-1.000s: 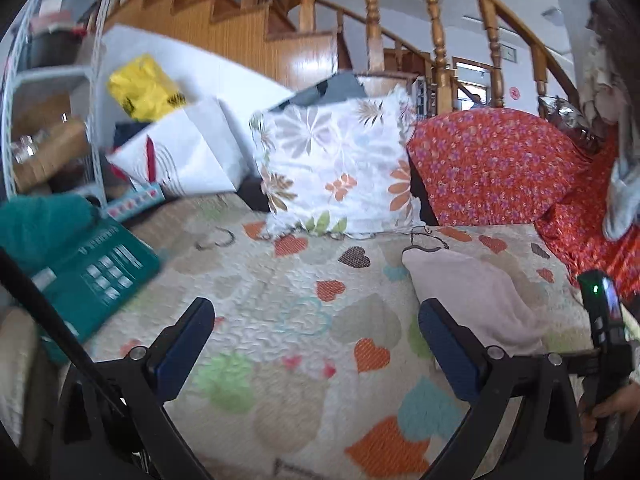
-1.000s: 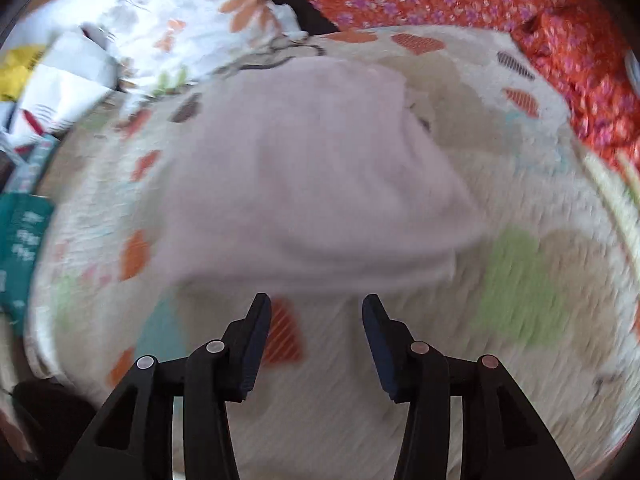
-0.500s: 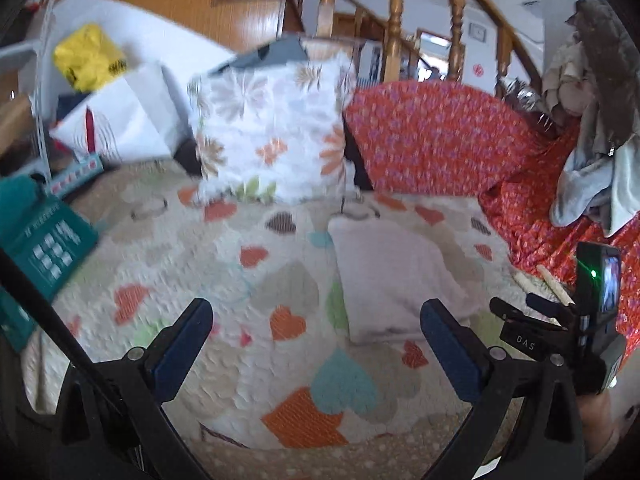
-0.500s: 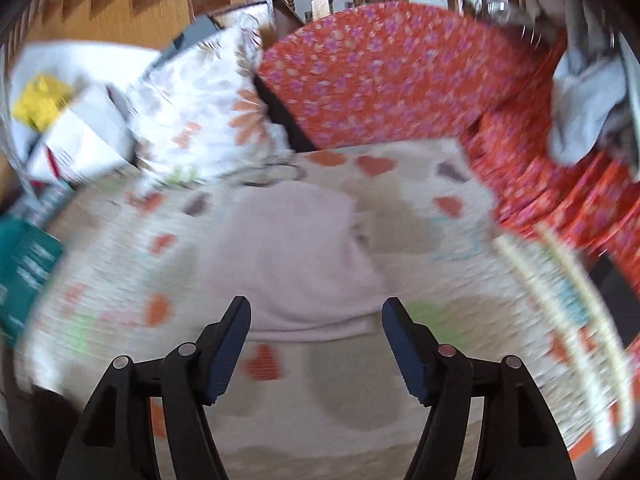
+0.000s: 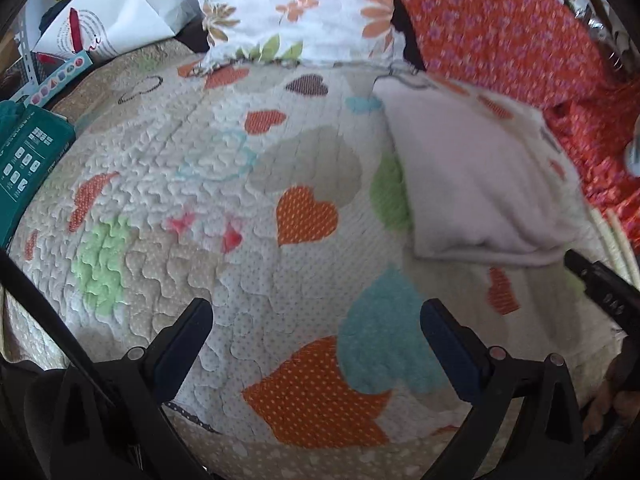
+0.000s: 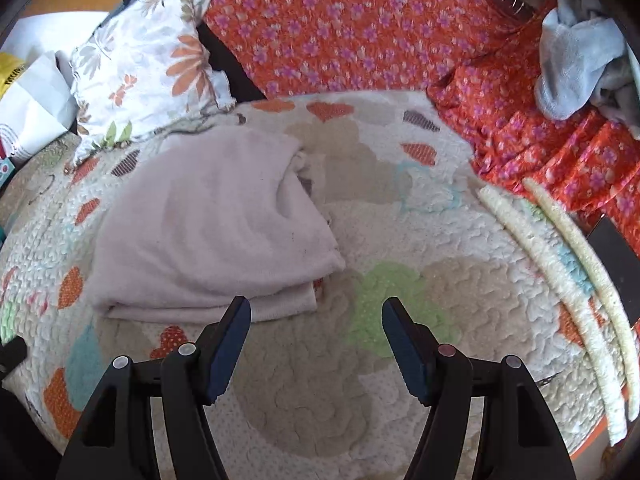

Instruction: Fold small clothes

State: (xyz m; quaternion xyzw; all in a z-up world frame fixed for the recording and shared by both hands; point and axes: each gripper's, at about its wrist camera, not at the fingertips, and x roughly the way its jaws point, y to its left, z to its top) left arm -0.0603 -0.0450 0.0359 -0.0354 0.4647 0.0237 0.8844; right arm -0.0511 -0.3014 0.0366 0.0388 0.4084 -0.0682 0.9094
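on the heart-patterned quilt (image 6: 400, 380) lies a folded pale pink garment (image 6: 208, 232), just below the floral pillow (image 6: 148, 76). right hand-held gripper (image 6: 316, 340) has just been opening; its jaws stand spread with nothing between them, its left finger at the garment's near edge. left hand-held gripper (image 5: 316, 344) hangs spread and empty over bare quilt, the garment to its upper right.

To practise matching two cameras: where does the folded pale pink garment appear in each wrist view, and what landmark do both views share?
Left wrist: the pale pink garment lies right of centre on the quilt.
Right wrist: the garment lies left of centre, just beyond the left fingertip.
Shared landmark: the floral pillow behind it.
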